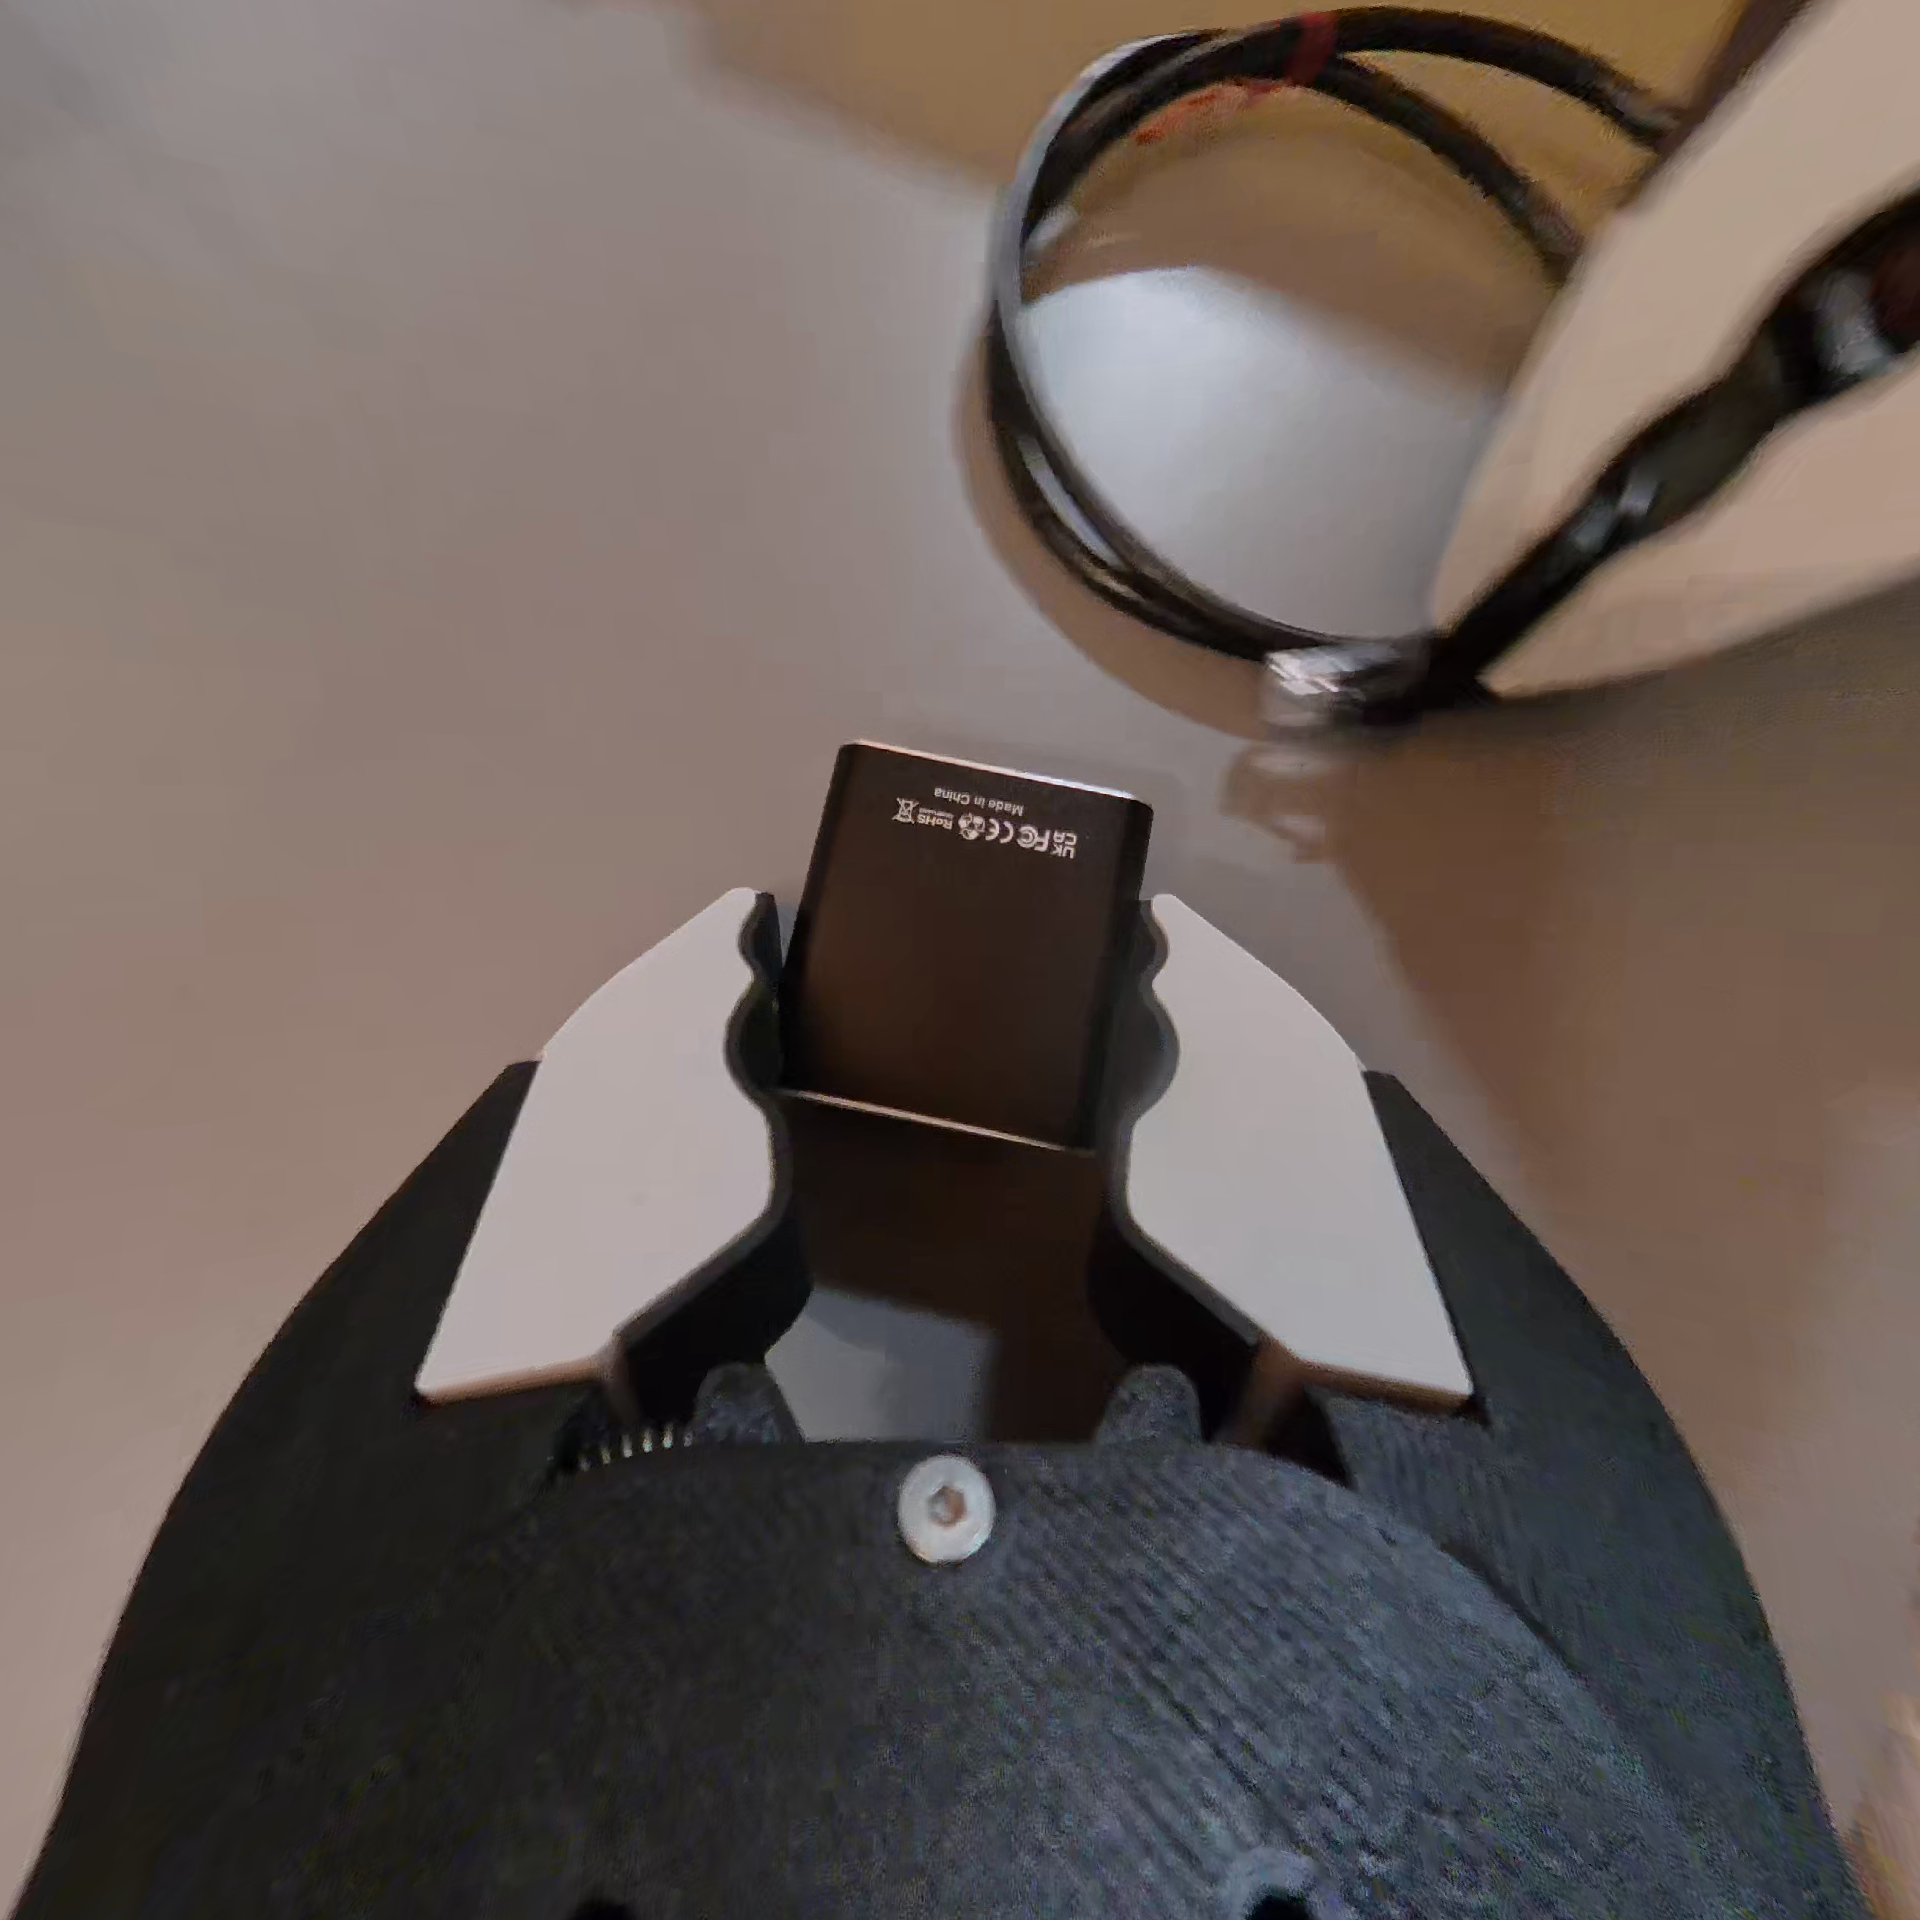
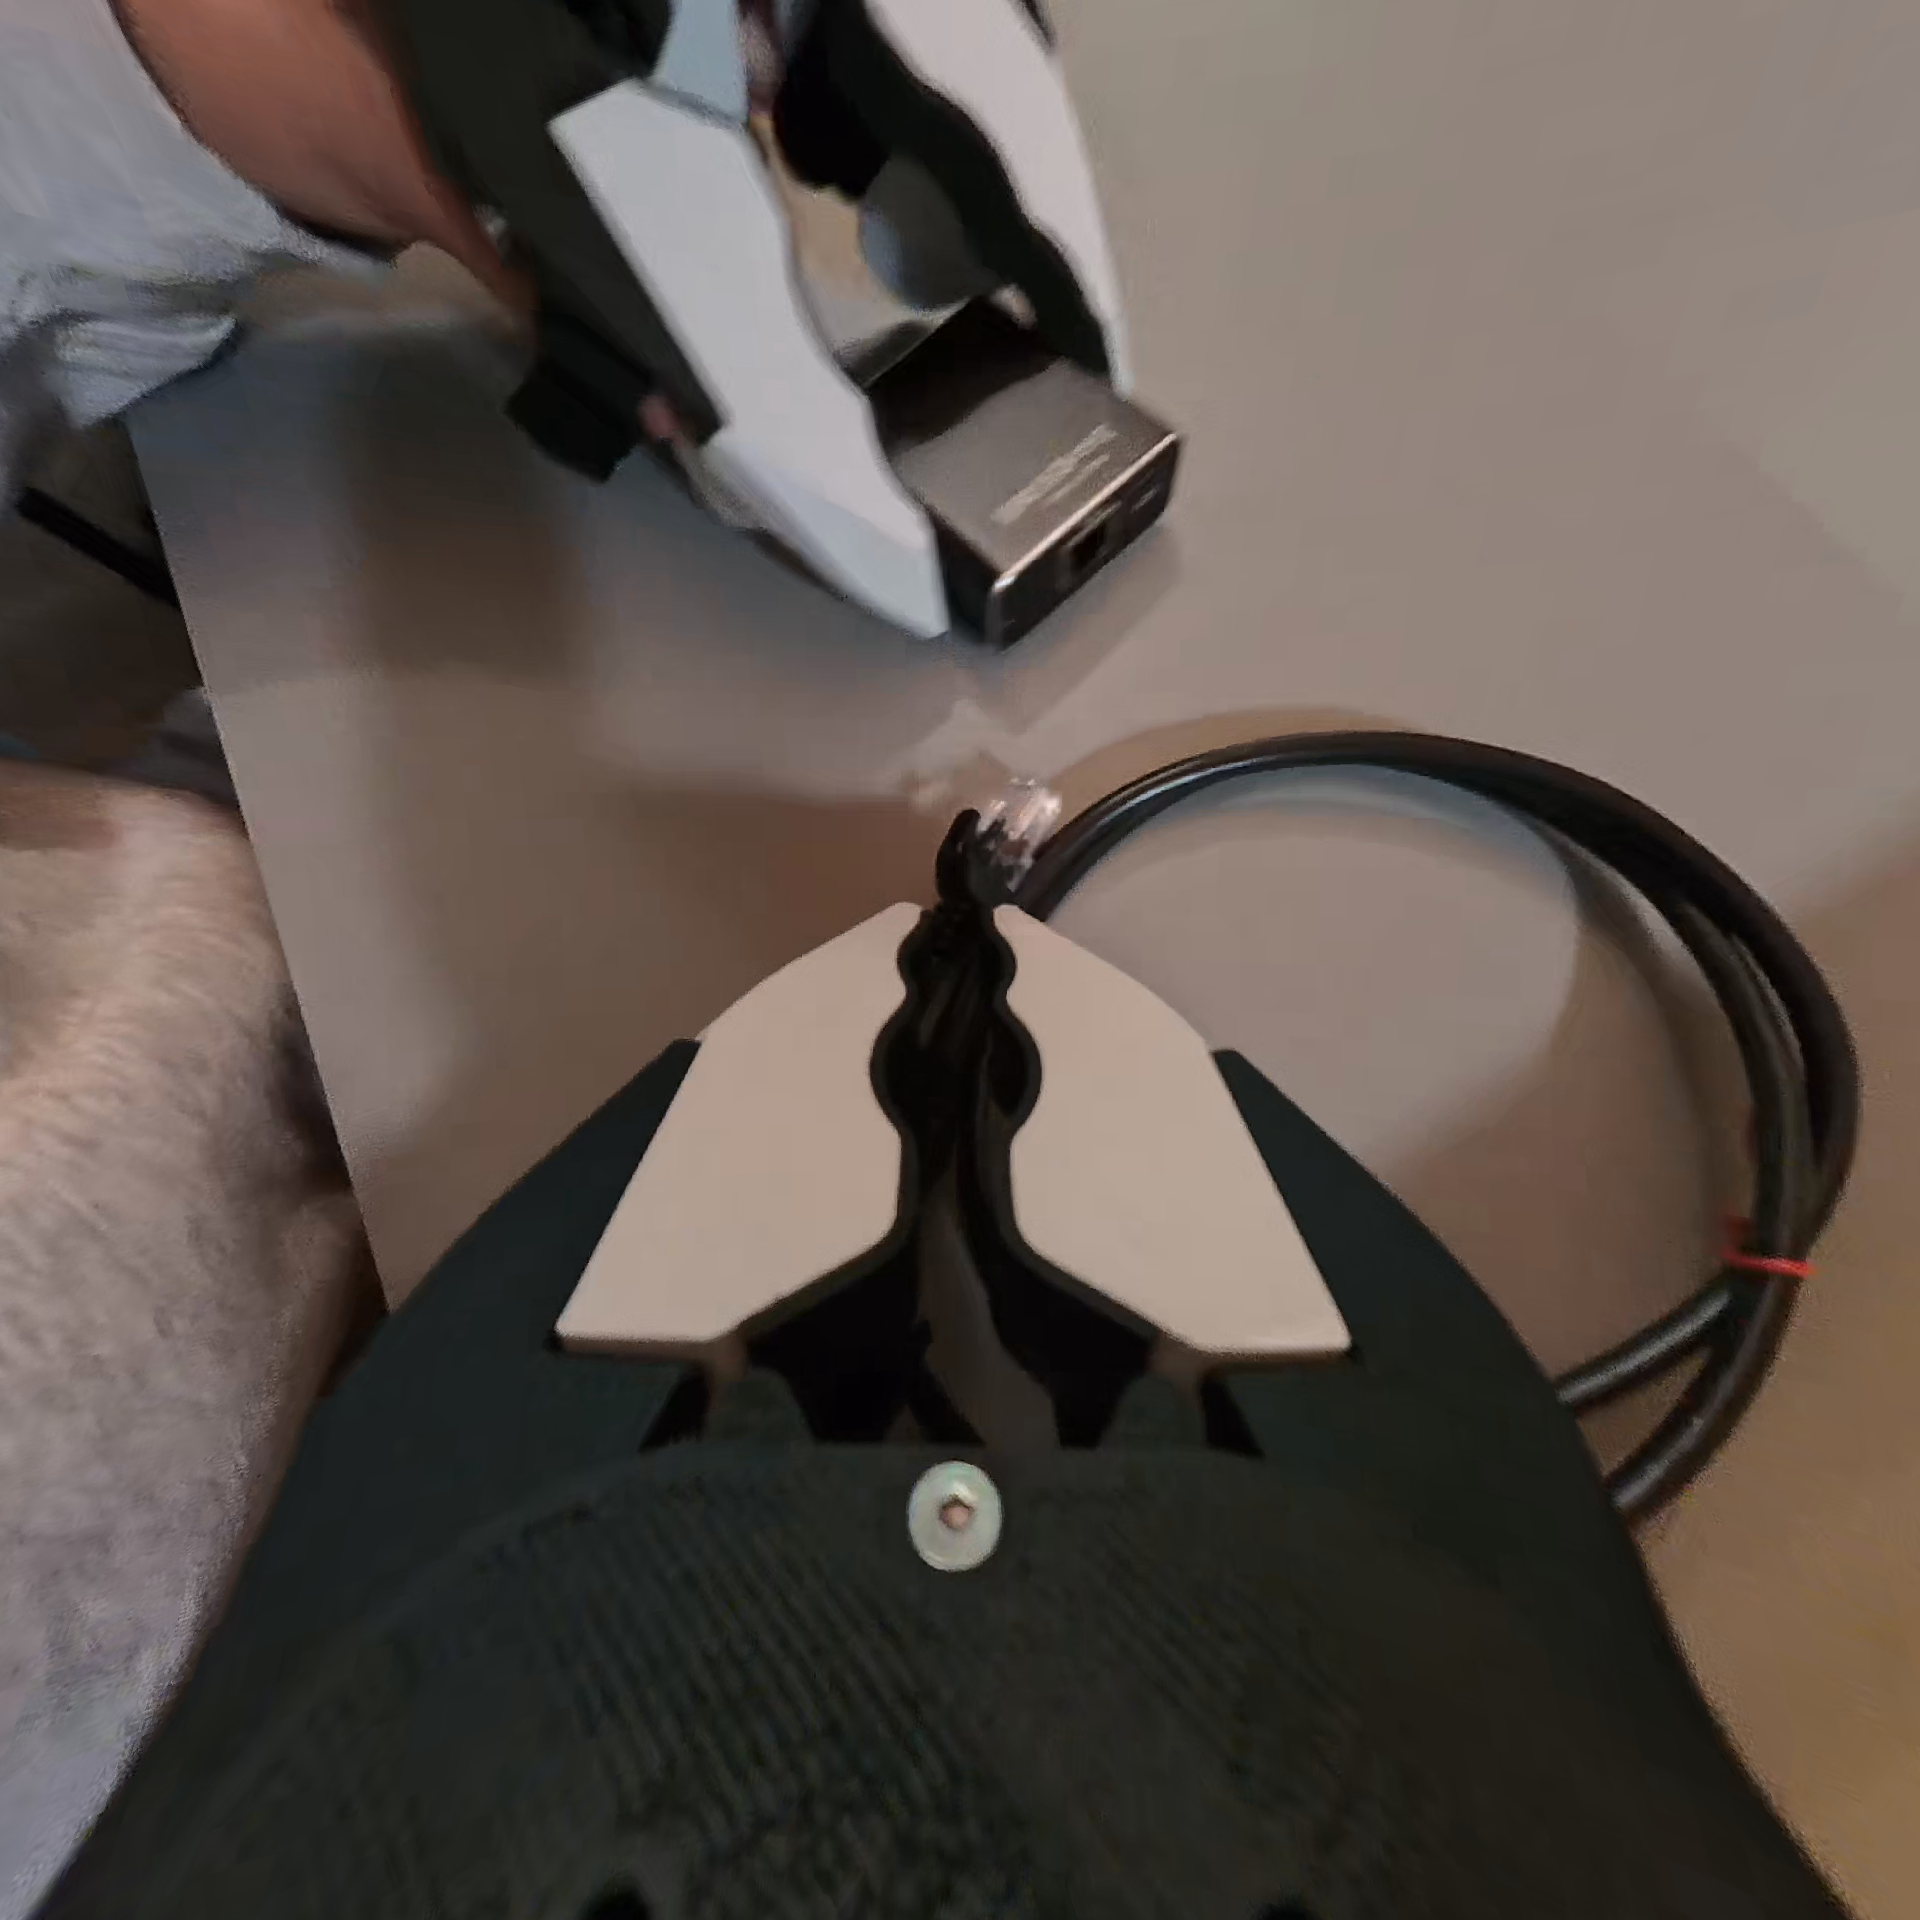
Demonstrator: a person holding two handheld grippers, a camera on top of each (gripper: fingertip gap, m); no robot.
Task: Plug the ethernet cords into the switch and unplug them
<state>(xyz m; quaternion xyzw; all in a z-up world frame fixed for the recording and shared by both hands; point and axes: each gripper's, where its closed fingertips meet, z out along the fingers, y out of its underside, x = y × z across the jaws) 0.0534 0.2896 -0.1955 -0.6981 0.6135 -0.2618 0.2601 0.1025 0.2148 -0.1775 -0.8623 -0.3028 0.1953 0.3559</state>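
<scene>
My left gripper (image 1: 961, 914) is shut on a small black switch box (image 1: 956, 935) and holds it over the table. In the right wrist view the same box (image 2: 1049, 499) shows an open port on its end face. My right gripper (image 2: 961, 909) is shut on a black ethernet cord just behind its clear plug (image 2: 1023, 816). The plug tip points toward the box and stands apart from it. The rest of the cord (image 2: 1662, 935) lies coiled on the table, tied with a red twist (image 2: 1766, 1262). In the left wrist view the right gripper (image 1: 1496, 665), plug (image 1: 1314, 681) and coil (image 1: 1049, 416) show at upper right.
The beige table top (image 2: 1455, 416) has its left edge (image 2: 270, 935) close to my right gripper. A grey carpet (image 2: 125, 1143) lies below it. A person's hand (image 2: 343, 145) and light sleeve (image 2: 94, 260) hold the left gripper.
</scene>
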